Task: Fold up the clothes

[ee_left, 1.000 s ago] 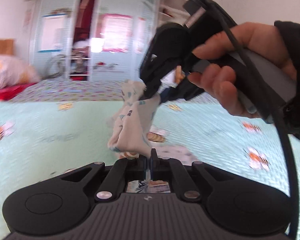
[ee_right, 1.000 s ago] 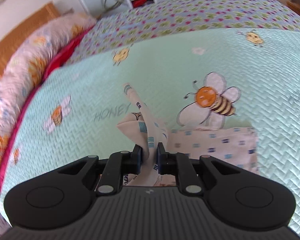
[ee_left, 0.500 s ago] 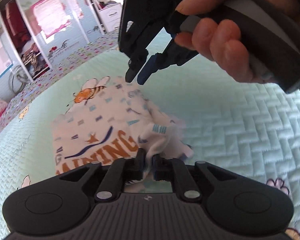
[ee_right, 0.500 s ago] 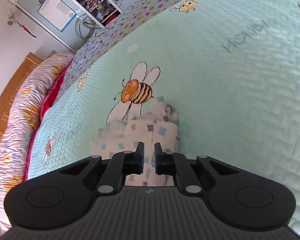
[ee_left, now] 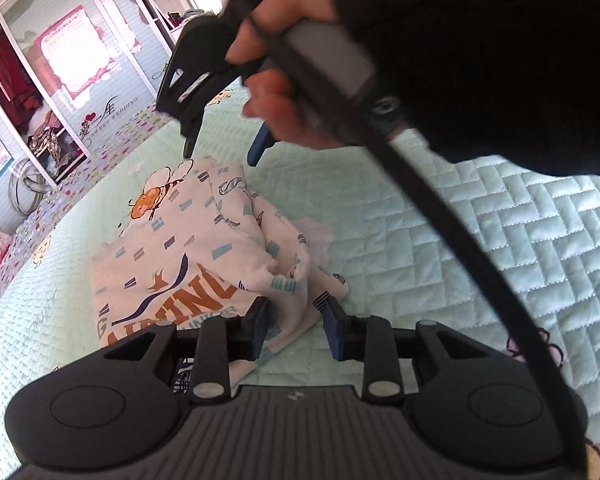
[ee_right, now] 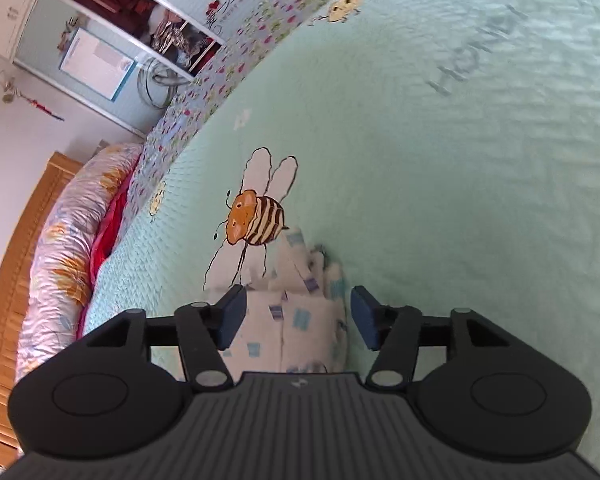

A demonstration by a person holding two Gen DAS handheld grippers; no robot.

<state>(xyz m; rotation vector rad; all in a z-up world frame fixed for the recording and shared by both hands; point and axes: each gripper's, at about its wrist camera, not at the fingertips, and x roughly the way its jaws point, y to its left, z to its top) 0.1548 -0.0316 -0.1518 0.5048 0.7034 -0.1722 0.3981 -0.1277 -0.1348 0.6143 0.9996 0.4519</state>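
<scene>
A white child's garment point(ee_left: 188, 264) with small blue marks and orange lettering lies folded on the mint-green quilt point(ee_left: 500, 248). My left gripper point(ee_left: 296, 330) hovers at its near right corner, jaws opening, cloth lying loose between the pads without being pressed. My right gripper point(ee_left: 220, 152), held by a hand in a black sleeve, is above the garment's far edge, jaws opening. In the right wrist view the right gripper point(ee_right: 298, 320) has the garment point(ee_right: 296, 320) lying slack below and between its spread fingers.
The quilt point(ee_right: 440, 180) carries bee prints and the word HONEY. A flowered pillow point(ee_right: 60, 256) and wooden headboard point(ee_right: 16, 280) line the left side. A wardrobe with glass doors point(ee_left: 60, 80) stands beyond the bed. A black cable point(ee_left: 440, 216) trails from the right gripper.
Both grippers came down to the bed with the garment and rolled. Their jaws then parted and let go of the cloth, which now lies folded on the quilt.
</scene>
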